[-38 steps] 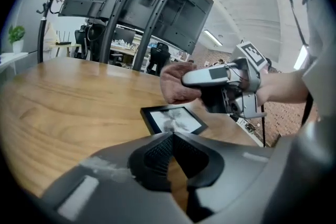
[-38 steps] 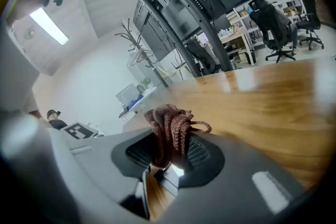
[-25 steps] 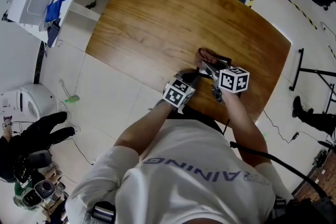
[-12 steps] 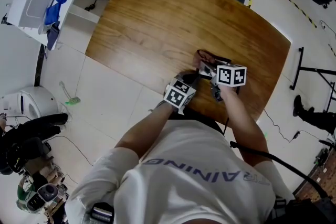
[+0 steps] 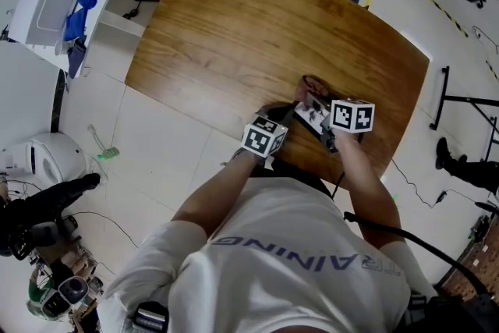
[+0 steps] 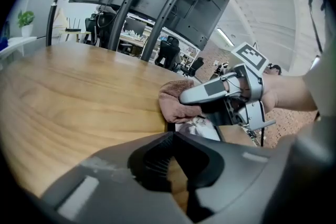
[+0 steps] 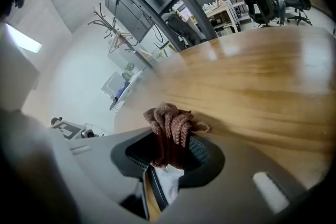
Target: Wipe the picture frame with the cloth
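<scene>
2 grippers are working close together over the near edge of the table (image 5: 234,27), a little right of its middle. On the left, the left gripper (image 6: 172,162) has stayed put for the last second. Its jaws are drawn in on a tan strip that I take to be the near edge of the picture frame (image 6: 202,128), steadying it. The frame sits between the 2 tools at that same near edge, dark-rimmed with a pale picture. Whether it rests on the wood or is lifted clear of it I cannot tell.

Against the frame is the cloth (image 7: 169,126), a reddish-brown terry wad. The right gripper (image 7: 168,152) has its jaws clamped on the wad, with the loose folds poking out past the tips.

The change is on that side: the right gripper and the cloth have slid a short way toward the table's right edge, while the frame has not shifted. To me that reads as 1 wiping stroke in progress, the cloth carried across the frame's face. How much of the frame is already wiped I cannot judge from here.
</scene>
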### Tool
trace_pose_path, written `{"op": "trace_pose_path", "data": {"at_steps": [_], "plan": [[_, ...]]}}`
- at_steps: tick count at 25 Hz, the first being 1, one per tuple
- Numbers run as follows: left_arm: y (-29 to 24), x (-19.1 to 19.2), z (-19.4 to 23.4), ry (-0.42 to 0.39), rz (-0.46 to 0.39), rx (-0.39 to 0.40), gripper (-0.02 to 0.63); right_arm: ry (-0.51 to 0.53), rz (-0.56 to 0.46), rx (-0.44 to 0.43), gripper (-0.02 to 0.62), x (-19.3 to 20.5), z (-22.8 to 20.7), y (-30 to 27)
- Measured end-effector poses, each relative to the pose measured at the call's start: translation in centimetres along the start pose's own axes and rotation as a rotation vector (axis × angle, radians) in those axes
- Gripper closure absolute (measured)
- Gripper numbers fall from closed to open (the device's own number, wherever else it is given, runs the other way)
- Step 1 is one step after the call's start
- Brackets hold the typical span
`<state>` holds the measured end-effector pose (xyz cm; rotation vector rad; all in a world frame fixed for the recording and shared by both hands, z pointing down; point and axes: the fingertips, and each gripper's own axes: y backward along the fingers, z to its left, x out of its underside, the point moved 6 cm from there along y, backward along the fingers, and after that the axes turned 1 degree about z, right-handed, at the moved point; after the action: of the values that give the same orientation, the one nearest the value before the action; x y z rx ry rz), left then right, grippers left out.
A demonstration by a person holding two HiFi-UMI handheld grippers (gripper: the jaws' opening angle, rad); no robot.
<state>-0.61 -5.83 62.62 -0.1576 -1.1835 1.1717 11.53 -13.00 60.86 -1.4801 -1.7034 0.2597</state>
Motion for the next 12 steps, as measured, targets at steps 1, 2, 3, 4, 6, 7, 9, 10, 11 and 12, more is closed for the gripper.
{"op": "trace_pose_path", "data": {"at_steps": [1, 2, 3, 4, 6, 7, 9, 10, 11, 12], "plan": [[0.0, 0.0, 0.0, 0.0, -0.002, -0.001, 0.601, -0.003, -0.01, 0.003, 0.476, 0.1, -0.2, 0.4], [0.0, -0.1, 0.1, 0.0, -0.003, -0.002, 0.601, -0.009, -0.023, 0.005, 0.476, 0.2, -0.3, 0.8], [0.1, -0.1, 0.1, 0.0, -0.002, -0.002, 0.601, -0.019, -0.037, 0.005, 0.476, 0.3, -0.5, 1.2], [0.1, -0.1, 0.0, -0.001, -0.001, -0.003, 0.601, -0.035, -0.051, -0.002, 0.476, 0.4, -0.4, 1.6], [0.2, -0.1, 0.0, -0.005, -0.002, -0.005, 0.601, -0.066, -0.067, -0.027, 0.476, 0.7, 0.0, 2.0], [0.2, -0.1, 0.0, -0.008, -0.002, -0.007, 0.601, -0.073, -0.065, -0.031, 0.476, 1.0, 0.1, 2.0], [0.2, 0.0, 0.0, -0.012, -0.004, -0.011, 0.601, -0.078, -0.049, -0.016, 0.476, 1.7, -0.1, 2.0], [0.2, 0.0, 0.0, -0.014, -0.004, -0.012, 0.601, -0.085, -0.045, -0.005, 0.476, 2.0, -0.3, 2.1], [0.2, 0.1, 0.0, -0.015, -0.004, -0.012, 0.601, -0.093, -0.047, 0.006, 0.476, 2.3, -0.6, 2.4], [0.1, 0.1, 0.0, -0.016, -0.004, -0.012, 0.601, -0.1, -0.051, 0.018, 0.476, 2.6, -0.9, 2.8]]}}
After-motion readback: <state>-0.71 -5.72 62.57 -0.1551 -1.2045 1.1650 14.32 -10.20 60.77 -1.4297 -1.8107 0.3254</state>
